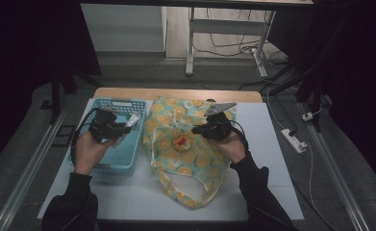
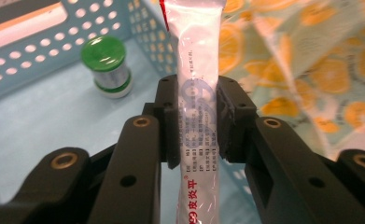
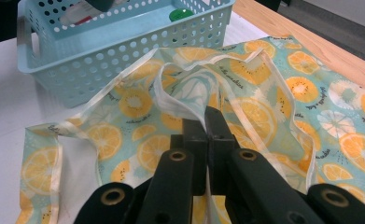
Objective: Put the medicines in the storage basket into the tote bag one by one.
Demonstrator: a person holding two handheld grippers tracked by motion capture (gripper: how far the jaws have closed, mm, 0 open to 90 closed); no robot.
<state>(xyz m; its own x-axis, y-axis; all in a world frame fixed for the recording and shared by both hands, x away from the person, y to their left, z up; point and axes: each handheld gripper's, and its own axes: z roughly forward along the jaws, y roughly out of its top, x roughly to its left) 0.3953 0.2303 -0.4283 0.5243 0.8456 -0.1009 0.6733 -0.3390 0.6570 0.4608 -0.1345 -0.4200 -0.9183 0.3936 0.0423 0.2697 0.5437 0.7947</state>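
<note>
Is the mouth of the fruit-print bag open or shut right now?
Partly open. The right gripper pinches the rim of the fruit-print bag, lifting a small gap at the mouth.

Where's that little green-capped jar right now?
The green-capped jar stands on the floor of the blue basket, near its perforated wall, left of the white tube in the left gripper view.
</note>
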